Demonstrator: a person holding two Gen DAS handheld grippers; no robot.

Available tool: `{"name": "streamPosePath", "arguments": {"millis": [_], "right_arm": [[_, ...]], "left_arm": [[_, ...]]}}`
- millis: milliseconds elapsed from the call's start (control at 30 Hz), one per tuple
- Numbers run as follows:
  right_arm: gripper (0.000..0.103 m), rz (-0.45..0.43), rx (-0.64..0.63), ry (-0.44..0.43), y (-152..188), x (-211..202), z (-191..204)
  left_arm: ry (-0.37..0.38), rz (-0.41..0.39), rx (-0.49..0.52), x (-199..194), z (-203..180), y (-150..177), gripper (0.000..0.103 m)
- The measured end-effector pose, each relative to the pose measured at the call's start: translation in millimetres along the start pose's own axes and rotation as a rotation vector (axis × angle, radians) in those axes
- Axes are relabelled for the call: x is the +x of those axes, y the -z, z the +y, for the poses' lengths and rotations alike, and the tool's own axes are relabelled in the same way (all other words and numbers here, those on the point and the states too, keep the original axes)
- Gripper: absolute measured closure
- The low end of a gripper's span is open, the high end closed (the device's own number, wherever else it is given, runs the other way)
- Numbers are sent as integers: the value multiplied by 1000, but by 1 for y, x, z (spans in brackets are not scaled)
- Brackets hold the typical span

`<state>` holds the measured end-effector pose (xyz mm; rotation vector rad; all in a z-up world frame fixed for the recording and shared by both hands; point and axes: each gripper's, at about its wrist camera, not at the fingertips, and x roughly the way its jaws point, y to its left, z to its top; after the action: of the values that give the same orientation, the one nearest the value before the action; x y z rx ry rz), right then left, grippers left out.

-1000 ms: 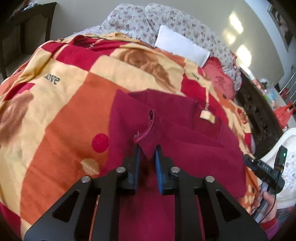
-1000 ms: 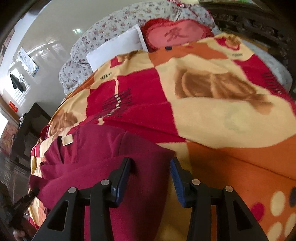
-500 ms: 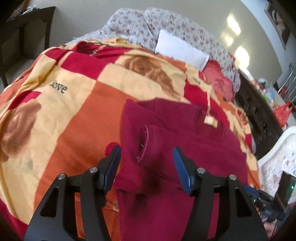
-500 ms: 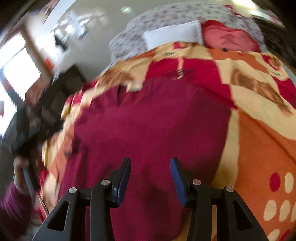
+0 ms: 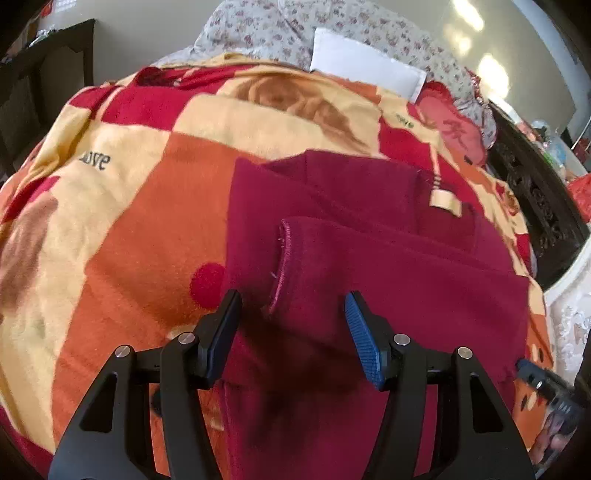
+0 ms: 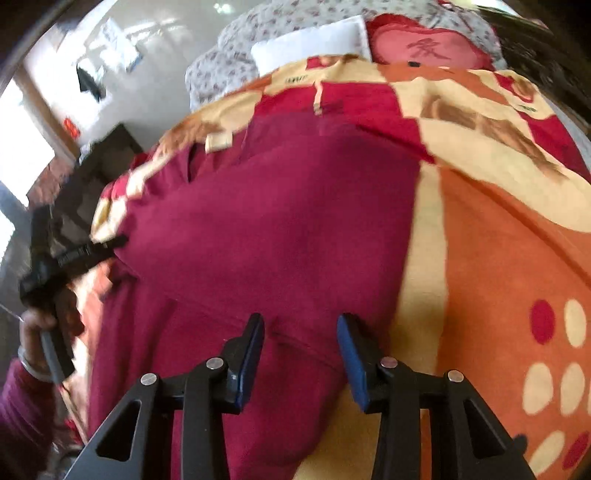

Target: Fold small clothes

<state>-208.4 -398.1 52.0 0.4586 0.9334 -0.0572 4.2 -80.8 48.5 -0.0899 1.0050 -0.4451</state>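
Observation:
A dark red garment lies spread on the patterned blanket, with a tan label at its neck. One sleeve is folded across the body, and its cuff lies flat just ahead of my left gripper. That gripper is open, and its pads touch nothing. In the right wrist view the same garment fills the middle. My right gripper hovers open over its lower part, near the edge by the blanket. A hand at the left holds the other gripper's handle.
A white pillow, floral bedding and a red cushion lie at the head of the bed. A dark carved bed frame runs along the right side. Dark furniture stands at the far left.
My left gripper let go of the sleeve cuff and opened wide; the cuff now lies flat on the garment. My right gripper swung left from the garment's edge over its body.

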Motion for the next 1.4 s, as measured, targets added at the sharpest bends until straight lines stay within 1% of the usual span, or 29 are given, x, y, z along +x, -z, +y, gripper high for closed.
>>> {"name": "streamPosePath", "arguments": {"millis": [33, 67, 133, 167, 267, 300, 333, 367, 400, 433, 500, 533, 600, 667, 700, 767, 833, 867, 900, 1000, 1067, 1100, 1200, 1267, 1333, 1400], "right_arm": [[61, -35, 16, 8, -3, -7, -3], [59, -70, 42, 36, -7, -12, -7], [50, -96, 119, 80, -14, -13, -21], [45, -94, 150, 71, -16, -10, -28], [45, -50, 216, 22, -24, 13, -44], [48, -32, 222, 5, -25, 22, -47], [55, -32, 219, -15, -25, 28, -46], [72, -44, 212, -17, -26, 28, -45], [83, -61, 199, -6, -26, 26, -44], [92, -79, 178, 4, -28, 21, -42], [93, -108, 133, 34, -34, 10, -37], [93, -118, 98, 67, -37, 7, -32], [93, -101, 49, 142, -42, 13, -29], [94, -71, 12, 213, -41, 29, -29], [94, -62, 14, 221, -39, 34, -32], [94, -77, 67, 186, -38, 28, -40], [89, -76, 125, 151, -36, 17, -48], [76, -70, 149, 157, -34, 10, -49], [70, -71, 160, 162, -32, 2, -48], [69, -80, 124, 98, -17, -21, -32], [69, -60, 78, 88, -6, -23, -16], [69, -52, 64, 91, -2, -21, -12], [69, 23, 23, 195, 8, 8, -12], [69, 24, 37, 227, 10, 13, -18], [69, 23, 73, 210, 10, 2, -21], [68, 3, 72, 189, 14, -14, -16]], "left_arm": [[6, -9, -7, -6, 1, 2, 45], [12, -12, -15, -9, 3, 3, 45], [25, -9, -37, -16, 8, 9, 45], [24, -7, -46, -18, 11, 12, 45], [18, 3, -67, -20, 18, 19, 45], [17, 18, -72, -18, 19, 21, 45], [15, 36, -74, -16, 20, 23, 45], [14, 44, -75, -15, 21, 24, 45], [13, 46, -74, -15, 21, 26, 45], [12, 45, -71, -14, 20, 27, 45], [14, 42, -65, -15, 18, 28, 45], [14, 39, -64, -14, 17, 28, 45], [7, 35, -60, -13, 16, 30, 45], [-7, 38, -49, -12, 14, 33, 45], [-13, 41, -44, -13, 14, 34, 45], [-1, 58, -46, -16, 15, 38, 45], [2, 54, -46, -24, 17, 41, 45], [-2, 47, -38, -28, 17, 42, 45], [-7, 39, -27, -34, 17, 45, 45], [-6, 31, -21, -45, 16, 51, 45], [11, 43, -22, -50, 15, 60, 45], [14, 48, -18, -51, 13, 63, 45], [3, 76, 10, -53, 6, 79, 45], [4, 112, 19, -53, 3, 90, 45], [2, 136, 37, -56, 2, 101, 45], [-6, 135, 53, -62, 1, 110, 45]]}}
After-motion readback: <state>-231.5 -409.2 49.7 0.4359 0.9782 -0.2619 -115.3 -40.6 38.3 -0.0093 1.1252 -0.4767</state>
